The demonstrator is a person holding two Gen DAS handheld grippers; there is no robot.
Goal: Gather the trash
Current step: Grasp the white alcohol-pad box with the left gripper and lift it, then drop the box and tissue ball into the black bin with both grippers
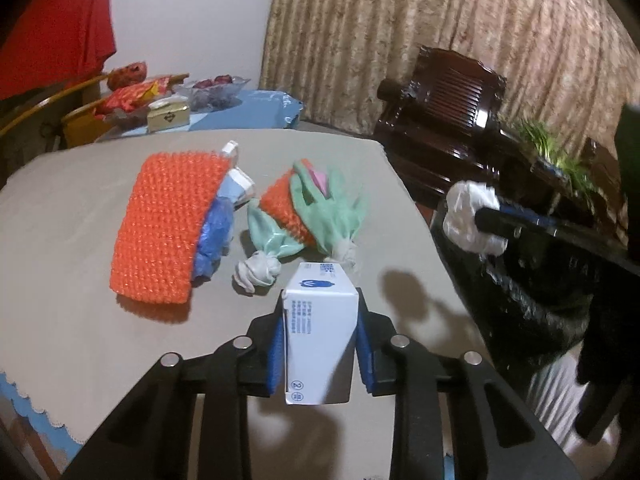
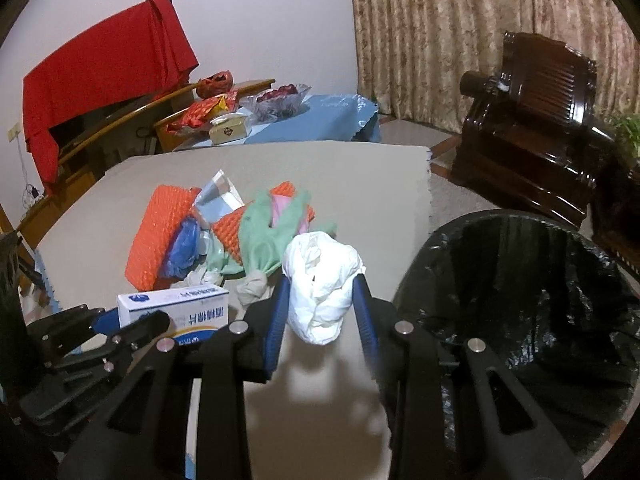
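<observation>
Gripping a small white carton (image 1: pixel 320 320) between its blue pads, the left tool (image 1: pixel 320 344) holds the box upright, lifted just above the grey desk (image 1: pixel 72 280). Blue print runs along the carton's sides. From the right wrist view the same carton (image 2: pixel 176 312) shows at lower left, clamped in the left tool (image 2: pixel 108 332).

The right tool (image 2: pixel 322 312) is clenched on a crumpled white plastic wad (image 2: pixel 324 292), which bulges out above and below the pads. In the left wrist view that wad (image 1: pixel 472 216) hangs beyond the desk's right edge, over a bin lined with a black bag (image 1: pixel 532 288). The bin's open mouth (image 2: pixel 532 300) sits just right of the right tool, below desk height.

More trash lies in a loose pile further back on the desk. A large orange foam net sleeve (image 1: pixel 164 228) lies on the left, with a blue plastic bag (image 1: pixel 214 232) tucked against its right side. Beside that lie a smaller orange net piece (image 1: pixel 284 208), pale green gloves (image 1: pixel 332 208) with knotted whitish ends, and a bit of pink showing among them.

Behind the desk stands a second table with a blue cloth (image 1: pixel 256 108), carrying snack packets and a glass bowl. A red cloth (image 2: pixel 100 80) hangs at far left, a patterned curtain (image 2: pixel 480 20) covers the back wall, and a dark carved wooden chair (image 2: pixel 540 120) stands on the right.
</observation>
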